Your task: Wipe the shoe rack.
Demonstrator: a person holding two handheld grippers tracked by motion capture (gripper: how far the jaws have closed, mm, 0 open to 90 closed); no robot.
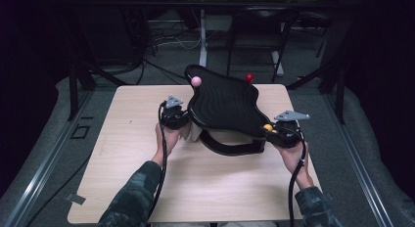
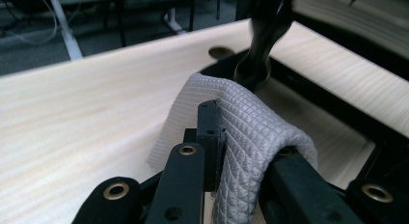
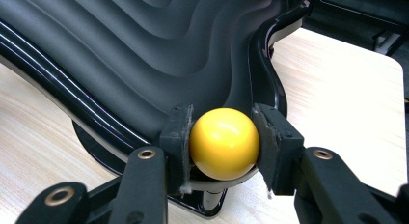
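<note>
Under the black tray's (image 1: 225, 102) left edge, your left gripper (image 2: 241, 151) pinches the white cloth (image 2: 241, 122); your right gripper (image 3: 223, 144) clamps the yellow knob (image 3: 224, 143) opposite.

The wavy tray (image 1: 226, 102) stands at the table's (image 1: 127, 153) far middle edge. The cloth (image 1: 195, 132) lies under the tray's near left side; one ball knob (image 1: 267, 127) sits at its near right corner.

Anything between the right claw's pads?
Yes: the yellow ball on the black tray's edge, clamped by the right claw, seen in the right gripper view.
</note>
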